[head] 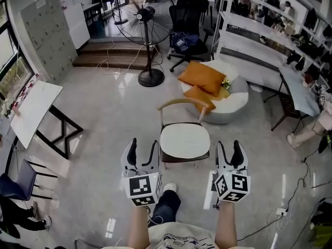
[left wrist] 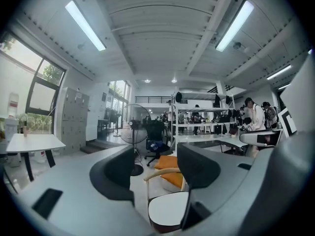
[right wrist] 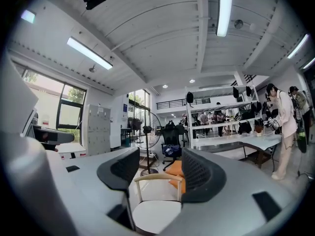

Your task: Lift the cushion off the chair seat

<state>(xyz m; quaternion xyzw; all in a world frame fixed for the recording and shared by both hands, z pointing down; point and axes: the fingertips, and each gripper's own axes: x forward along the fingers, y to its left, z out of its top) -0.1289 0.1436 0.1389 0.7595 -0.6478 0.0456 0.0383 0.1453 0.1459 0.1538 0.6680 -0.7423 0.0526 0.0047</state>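
Note:
A round white cushion [head: 184, 140] lies on the seat of a small chair with a curved wooden backrest [head: 181, 104], in the middle of the head view. My left gripper [head: 143, 150] hangs just to the left of the seat's near edge, open and empty. My right gripper [head: 229, 150] hangs just to the right of the seat, also open and empty. In the left gripper view the cushion [left wrist: 167, 210] shows low between the spread jaws of the left gripper [left wrist: 156, 168]. The right gripper view has the cushion [right wrist: 156, 215] below the wide gap of the right gripper [right wrist: 160, 173].
Behind the chair stands a white round pouf [head: 236, 105] with orange cushions [head: 202, 77] on it. A standing fan [head: 148, 30] and a black office chair [head: 189, 35] are farther back. A white table [head: 33, 110] stands at the left, shelving [head: 270, 40] at the right, and cables [head: 290, 201] lie on the floor.

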